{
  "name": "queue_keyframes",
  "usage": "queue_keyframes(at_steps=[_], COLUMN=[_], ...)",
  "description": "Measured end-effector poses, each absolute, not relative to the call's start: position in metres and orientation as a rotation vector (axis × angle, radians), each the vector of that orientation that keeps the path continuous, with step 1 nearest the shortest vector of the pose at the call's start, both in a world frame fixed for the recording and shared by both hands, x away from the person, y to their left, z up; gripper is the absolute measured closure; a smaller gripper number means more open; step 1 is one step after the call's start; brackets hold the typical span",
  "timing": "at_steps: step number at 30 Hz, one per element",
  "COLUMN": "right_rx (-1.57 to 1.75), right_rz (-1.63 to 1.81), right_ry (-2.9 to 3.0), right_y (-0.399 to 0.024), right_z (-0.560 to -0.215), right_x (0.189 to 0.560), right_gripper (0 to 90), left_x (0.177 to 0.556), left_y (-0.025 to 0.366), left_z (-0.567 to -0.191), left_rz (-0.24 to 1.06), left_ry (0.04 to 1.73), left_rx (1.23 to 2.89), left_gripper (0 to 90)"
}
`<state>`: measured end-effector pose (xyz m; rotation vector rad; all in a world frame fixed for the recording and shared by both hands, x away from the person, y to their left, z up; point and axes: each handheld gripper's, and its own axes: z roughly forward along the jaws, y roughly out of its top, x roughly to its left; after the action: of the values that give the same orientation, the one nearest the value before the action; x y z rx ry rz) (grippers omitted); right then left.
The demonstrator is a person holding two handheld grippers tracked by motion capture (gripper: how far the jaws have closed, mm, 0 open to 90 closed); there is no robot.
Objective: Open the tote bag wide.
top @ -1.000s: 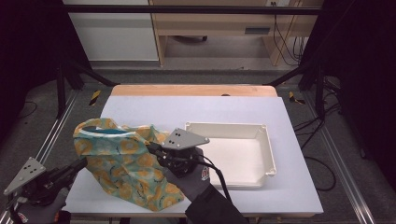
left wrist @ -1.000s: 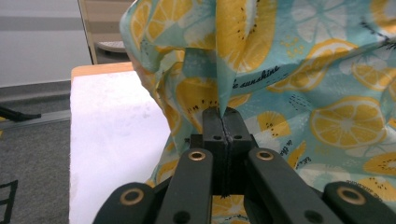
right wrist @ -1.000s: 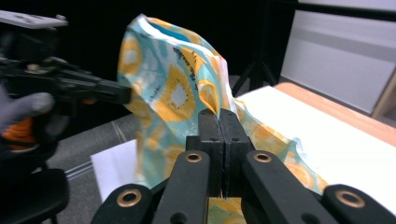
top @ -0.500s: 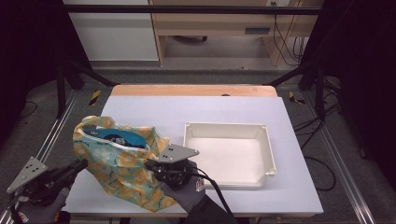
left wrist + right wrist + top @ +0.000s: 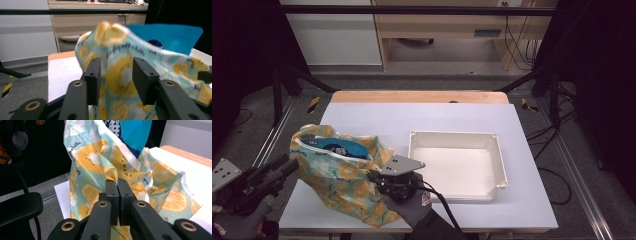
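One fabric bag (image 5: 339, 182), one blue packet (image 5: 337, 148) inside; right gripper (image 5: 117, 185) clamped on bag; left gripper (image 5: 116, 75) jaws just opening, seemingly clear.

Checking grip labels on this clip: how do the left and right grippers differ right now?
The left gripper has just been opening, its jaws parted with the fruit-print bag between them, unpinched; the right gripper is shut on the bag's fabric. The left sits at the bag's outer side, the right on the side facing the white tray.

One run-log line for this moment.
left gripper: just opened, off fruit-print bag | right gripper: shut on bag edge | blue packet: inside bag | tray: empty
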<state>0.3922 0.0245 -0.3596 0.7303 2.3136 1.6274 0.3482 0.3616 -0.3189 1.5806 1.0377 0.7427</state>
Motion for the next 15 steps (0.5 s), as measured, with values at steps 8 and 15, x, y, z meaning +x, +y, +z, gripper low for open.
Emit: queue_keyframes(at_steps=[8,15], right_rx=[0.733,0.674], right_rz=[1.640,1.634], right_ry=[2.306,2.312], right_y=[0.026,0.045], right_z=[-0.359,-0.351], right_x=[0.394,0.391], right_gripper=[89.1,88.8], left_x=[0.355,0.345], left_y=[0.360,0.378], left_z=[-0.323,-0.337], left_rz=[0.782,0.781], left_ry=[1.097,1.154], left_rx=[1.629,1.620], left_gripper=[88.0,90.0])
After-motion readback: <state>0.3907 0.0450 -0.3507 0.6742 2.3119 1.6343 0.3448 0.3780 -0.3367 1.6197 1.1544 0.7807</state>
